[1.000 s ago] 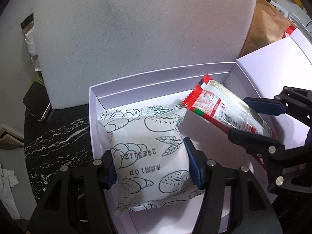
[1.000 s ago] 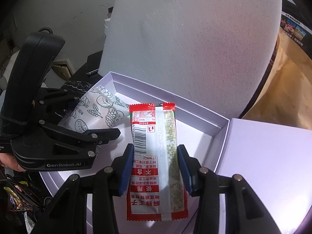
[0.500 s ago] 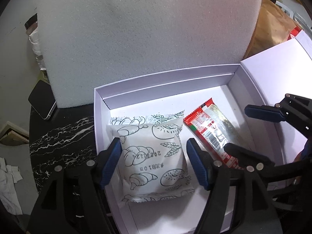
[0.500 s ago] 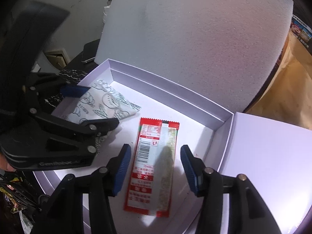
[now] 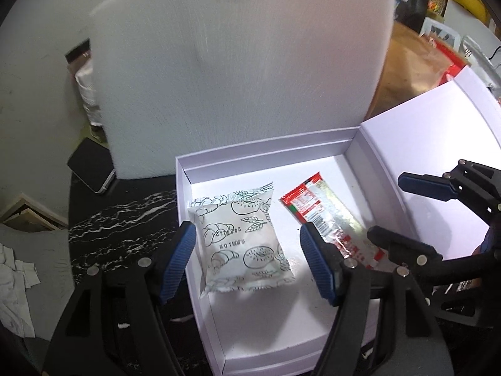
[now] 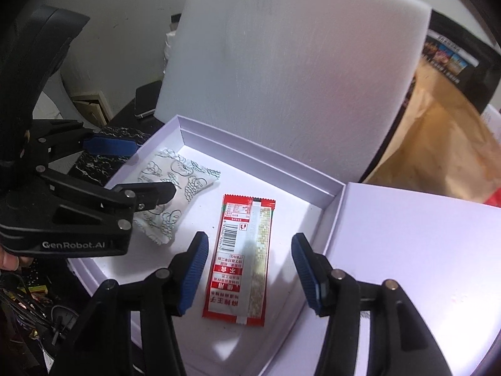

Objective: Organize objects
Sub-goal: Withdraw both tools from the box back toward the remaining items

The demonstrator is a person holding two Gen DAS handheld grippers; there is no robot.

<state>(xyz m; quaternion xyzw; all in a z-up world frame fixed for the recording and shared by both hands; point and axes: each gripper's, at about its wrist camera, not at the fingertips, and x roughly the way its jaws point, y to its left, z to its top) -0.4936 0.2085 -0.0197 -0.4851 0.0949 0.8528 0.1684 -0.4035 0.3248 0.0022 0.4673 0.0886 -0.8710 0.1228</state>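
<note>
Black marble-pattern tabletop (image 5: 119, 228), white foam sheet (image 5: 238, 72) propped behind an open white box (image 5: 256, 354), its lid (image 6: 422, 250) lying flat at the right side. Both snacks lie flat on the box floor, side by side, not touching: white pastry packet (image 5: 241, 241) with line-drawn bread on the left, red-edged snack bar wrapper (image 6: 244, 257) on the right.

Left gripper (image 5: 247, 263) is spread, pads either side of the packet with clear gaps, nothing pinched. Right gripper (image 6: 247, 275) is likewise spread astride the bar, no contact.

Step looks like release and retreat. Best to lift straight up, jaws kept wide, so pads don't drag the wrappers out of line; watch the box walls.

Both grippers pitch steeply down, close together over the box.
</note>
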